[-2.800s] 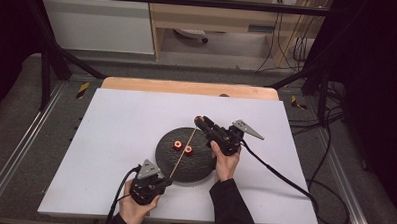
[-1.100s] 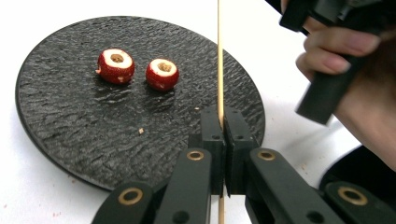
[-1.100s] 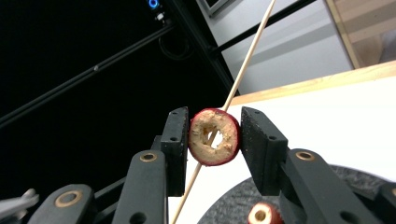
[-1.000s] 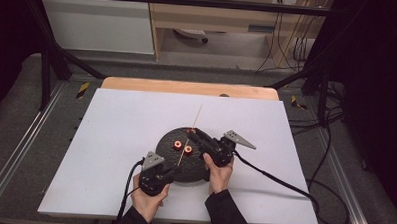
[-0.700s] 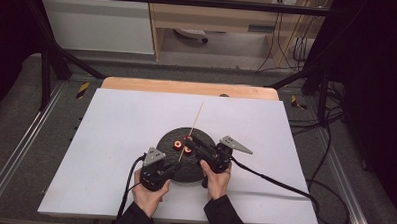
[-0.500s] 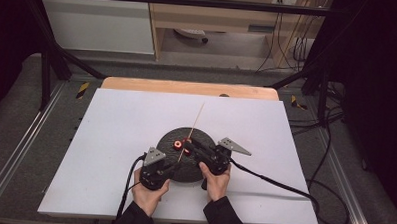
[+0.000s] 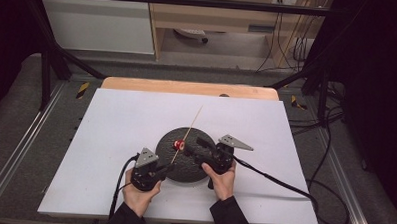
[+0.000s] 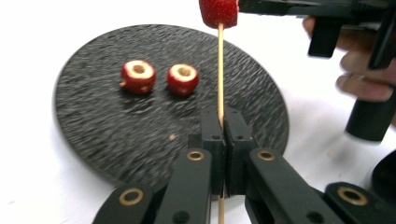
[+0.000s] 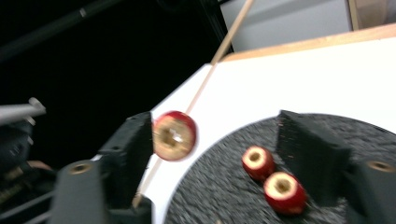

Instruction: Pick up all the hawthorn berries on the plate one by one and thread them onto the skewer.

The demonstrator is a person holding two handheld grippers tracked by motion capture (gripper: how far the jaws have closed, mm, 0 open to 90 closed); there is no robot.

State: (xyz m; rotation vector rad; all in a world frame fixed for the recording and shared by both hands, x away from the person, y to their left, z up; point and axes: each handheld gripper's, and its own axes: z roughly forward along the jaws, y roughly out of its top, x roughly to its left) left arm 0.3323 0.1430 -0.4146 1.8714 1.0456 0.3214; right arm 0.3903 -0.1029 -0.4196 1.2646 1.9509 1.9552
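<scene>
My left gripper (image 8: 219, 128) is shut on a thin wooden skewer (image 8: 219, 70) at the near left rim of the round black plate (image 7: 184, 170). The skewer (image 7: 193, 123) slants up and away over the plate. A red strawberry piece (image 9: 173, 135) is threaded on it. My right gripper (image 9: 219, 135) has just been opening. That piece sits between its jaws, close against one of them and far from the other. Two more hollowed strawberry pieces (image 8: 138, 75) (image 8: 182, 78) lie side by side on the plate.
The plate rests on a white board (image 7: 111, 129) with a wooden strip (image 7: 187, 86) along its far edge. A black cable (image 7: 279, 180) trails from the right gripper across the board to the right. Metal rails (image 7: 15, 150) run along both sides of the table.
The left gripper has come up to the plate's rim with the skewer. The right gripper has drawn back toward the near side, and its jaws now stand wider around the skewered piece.
</scene>
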